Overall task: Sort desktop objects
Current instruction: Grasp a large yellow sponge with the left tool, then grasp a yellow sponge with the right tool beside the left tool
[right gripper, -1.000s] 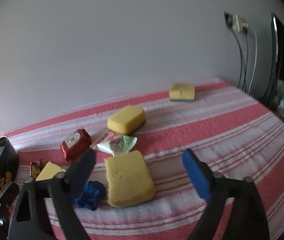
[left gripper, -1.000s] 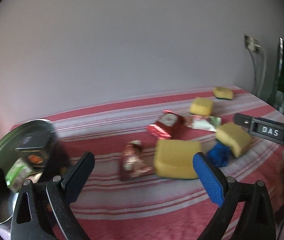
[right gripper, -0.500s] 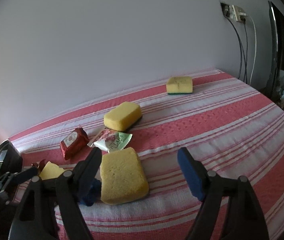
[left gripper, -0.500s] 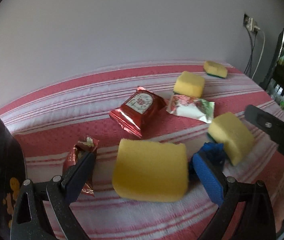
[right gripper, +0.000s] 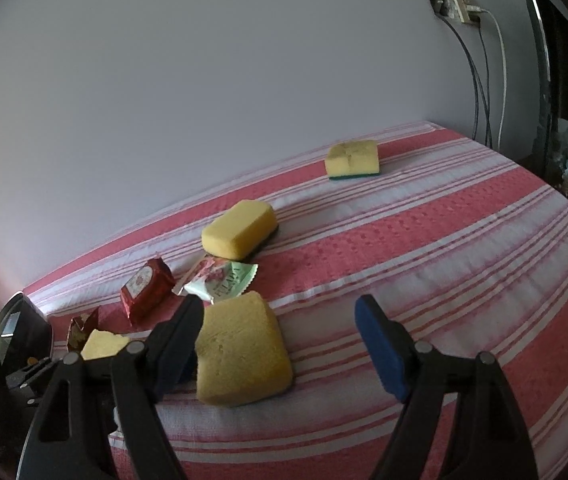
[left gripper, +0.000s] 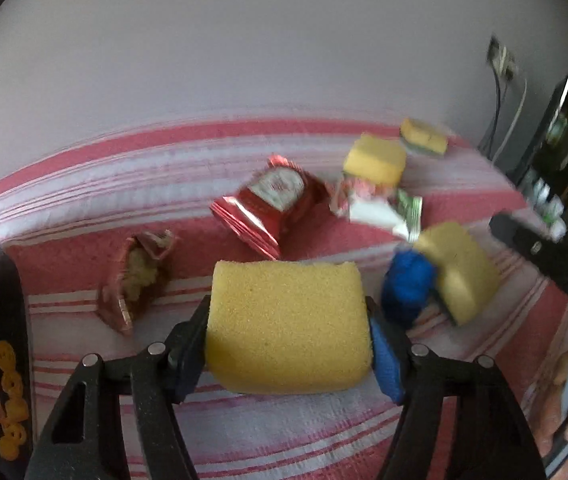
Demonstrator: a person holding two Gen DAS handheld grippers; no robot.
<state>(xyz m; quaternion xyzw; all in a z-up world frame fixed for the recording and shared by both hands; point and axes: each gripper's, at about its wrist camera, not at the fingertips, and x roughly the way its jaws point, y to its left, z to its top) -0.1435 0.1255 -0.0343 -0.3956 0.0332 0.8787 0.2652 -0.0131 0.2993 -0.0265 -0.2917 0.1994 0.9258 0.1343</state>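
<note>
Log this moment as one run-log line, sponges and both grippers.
left gripper: closing, pads on both sides of the near yellow sponge | right gripper: open, nothing held | striped cloth: other sponges, snack packets unsorted

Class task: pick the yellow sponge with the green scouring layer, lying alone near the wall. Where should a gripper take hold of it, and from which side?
Grip the green-backed sponge across its two short ends, coming from above and from the open cloth in front. It lies flat, yellow side up, with nothing beside it, so both ends look free for the pads.
</note>
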